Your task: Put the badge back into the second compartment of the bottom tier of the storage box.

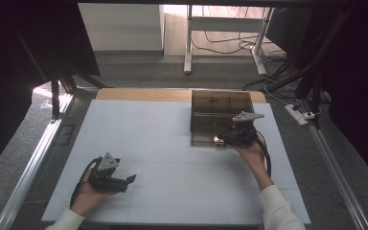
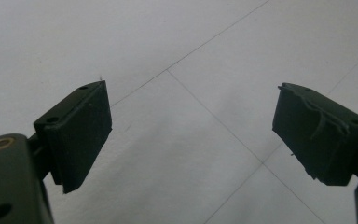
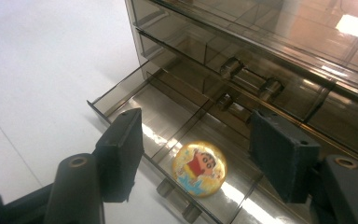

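Badge (image 3: pixel 199 168): round, flat, glossy disc with a yellow rim and a printed cartoon figure in red. Lies flat on the floor of the open drawer (image 3: pixel 121 95), in the compartment by the drawer's front wall, between the right claw's jaws but touching neither pad.

Drawer: smoke-tinted clear plastic, shallow, rectangular, split by thin partitions; pulled out from the lowest tier of the cabinet (image 1: pixel 220 103). Two short cylindrical knobs stand on its front edge.

Cabinet: same brown translucent plastic, box-shaped, with tiers of drawers carrying paired stub knobs (image 3: pixel 231 67); stands on the far right part of the counter (image 1: pixel 148 129).

Right claw (image 3: pixel 200 154): two black blocky pads on dark arms, parted, gripping nothing, the badge lying free beneath the gap. In the high view the right claw (image 1: pixel 227 139) points into the drawer at the cabinet's front, the hand (image 1: pixel 253 153) behind it, forearm in a white sleeve stretched forward.

Left claw (image 2: pixel 191 135): black rubbery pads, one frayed at the edge, spread wide and empty over bare counter. In the high view it lies low at the near left, well apart from the cabinet, cradled in the left hand (image 1: pixel 88 194).

Counter: flat, matt white sheet with faint seam lines, wooden edge at the far side.
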The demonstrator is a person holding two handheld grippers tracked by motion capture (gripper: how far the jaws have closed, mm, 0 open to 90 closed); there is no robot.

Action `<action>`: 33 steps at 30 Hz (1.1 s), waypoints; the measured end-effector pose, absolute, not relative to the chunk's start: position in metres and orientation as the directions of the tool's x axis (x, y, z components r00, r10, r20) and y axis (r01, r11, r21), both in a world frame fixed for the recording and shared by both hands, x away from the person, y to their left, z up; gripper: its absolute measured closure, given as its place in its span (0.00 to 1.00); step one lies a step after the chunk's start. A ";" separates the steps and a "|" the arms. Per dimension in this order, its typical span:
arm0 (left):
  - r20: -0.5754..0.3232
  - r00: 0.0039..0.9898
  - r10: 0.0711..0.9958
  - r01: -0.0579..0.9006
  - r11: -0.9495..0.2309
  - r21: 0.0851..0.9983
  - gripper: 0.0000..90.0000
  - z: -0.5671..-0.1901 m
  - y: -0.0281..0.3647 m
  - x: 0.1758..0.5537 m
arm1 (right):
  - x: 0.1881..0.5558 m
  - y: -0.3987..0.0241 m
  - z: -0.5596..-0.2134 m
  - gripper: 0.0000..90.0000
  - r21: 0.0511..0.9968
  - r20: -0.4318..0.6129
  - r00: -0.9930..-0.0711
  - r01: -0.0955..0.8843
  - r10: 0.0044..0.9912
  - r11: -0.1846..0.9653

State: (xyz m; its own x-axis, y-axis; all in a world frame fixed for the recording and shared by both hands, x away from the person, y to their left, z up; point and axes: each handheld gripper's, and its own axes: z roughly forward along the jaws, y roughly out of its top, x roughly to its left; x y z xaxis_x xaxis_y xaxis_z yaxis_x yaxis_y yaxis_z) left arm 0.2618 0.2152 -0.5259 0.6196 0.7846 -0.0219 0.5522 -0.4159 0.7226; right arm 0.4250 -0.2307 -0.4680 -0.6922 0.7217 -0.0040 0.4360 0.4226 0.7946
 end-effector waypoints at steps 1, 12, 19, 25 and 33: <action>-0.021 0.620 0.784 0.552 -0.417 0.722 0.13 -0.526 0.215 0.262 | 0.425 -0.231 -0.468 0.39 0.796 0.002 -0.696 0.436 0.718 0.420; -0.022 0.619 0.785 0.551 -0.414 0.724 0.13 -0.526 0.215 0.262 | 0.417 -0.228 -0.463 0.35 0.801 0.033 -0.717 0.436 0.696 0.410; -0.023 0.620 0.784 0.551 -0.415 0.724 0.13 -0.526 0.216 0.262 | 0.409 -0.228 -0.461 0.35 0.812 0.027 -0.731 0.414 0.682 0.412; -0.024 0.619 0.785 0.551 -0.412 0.726 0.13 -0.525 0.216 0.261 | 0.400 -0.233 -0.459 0.34 0.825 0.021 -0.735 0.396 0.677 0.404; -0.024 0.615 0.788 0.552 -0.408 0.727 0.13 -0.525 0.216 0.262 | 0.385 -0.243 -0.460 0.34 0.837 0.021 -0.736 0.384 0.677 0.391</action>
State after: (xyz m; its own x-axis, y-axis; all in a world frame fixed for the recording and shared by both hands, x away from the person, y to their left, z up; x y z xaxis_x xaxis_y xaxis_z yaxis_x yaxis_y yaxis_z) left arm 0.2619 0.2164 -0.5255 0.6148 0.7883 -0.0242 0.5518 -0.4080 0.7273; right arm 0.3854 -0.2431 -0.4604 -0.7357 0.6770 0.0209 0.3835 0.3909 0.8367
